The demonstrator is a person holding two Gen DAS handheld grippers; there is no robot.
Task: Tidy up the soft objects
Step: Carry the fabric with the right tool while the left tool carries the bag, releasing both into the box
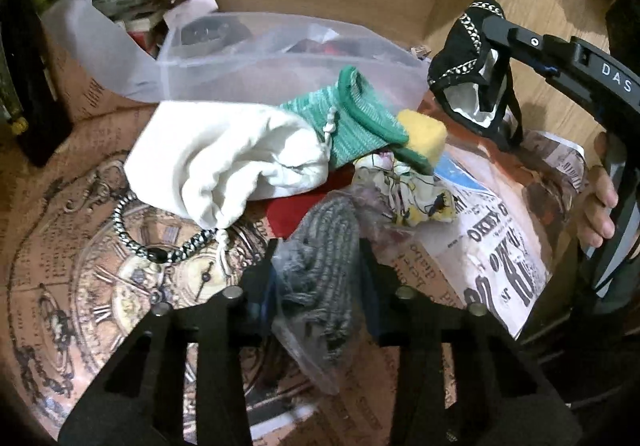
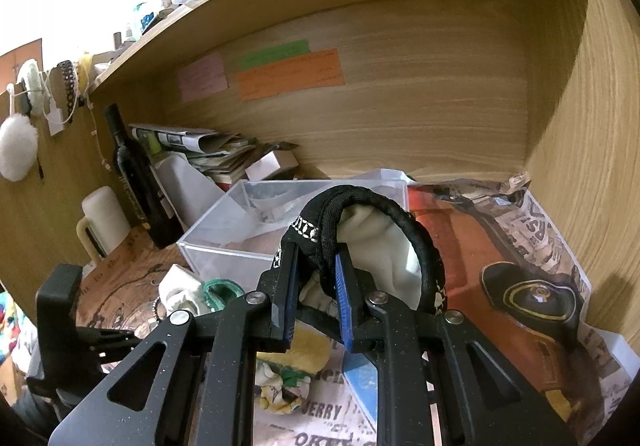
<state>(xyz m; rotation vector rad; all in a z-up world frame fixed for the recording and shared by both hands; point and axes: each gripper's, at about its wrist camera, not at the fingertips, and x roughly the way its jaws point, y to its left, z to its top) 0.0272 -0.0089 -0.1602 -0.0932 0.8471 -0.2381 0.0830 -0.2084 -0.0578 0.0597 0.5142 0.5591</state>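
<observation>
Your right claw (image 2: 316, 286) is clamped on a black padded item with silver chain trim (image 2: 360, 205), its pale lining showing inside the loop. It hangs lifted off the surface, just in front of the clear plastic bin (image 2: 224, 230), whose open mouth lies directly beyond the fingertips. From the left wrist view the same black item (image 1: 468, 57) dangles to the right of the pile, apart from the rest.

Your left claw (image 1: 316, 266) is closed on a grey knitted piece in a thin clear bag (image 1: 324, 238), which sits low over the surface at the near edge of the heap.

So the step in hand looks like carrying: each claw has one soft thing picked, and neither is in the bin yet. The next move for the right side calls for travelling forward and a little left until the black item is over the bin opening, then lowering it past the rim before you release, since the loop could catch on the wall.

Left on the surface are a white drawstring pouch (image 1: 224, 161), a green knitted sock (image 1: 360, 117), a yellow sponge (image 1: 428, 133) and a printed cloth wad (image 1: 420, 193), all bunched together and touching, with a beaded bracelet (image 1: 160, 250) beside the pouch. The patterned paper covering (image 1: 500, 266) lies underneath them.
</observation>
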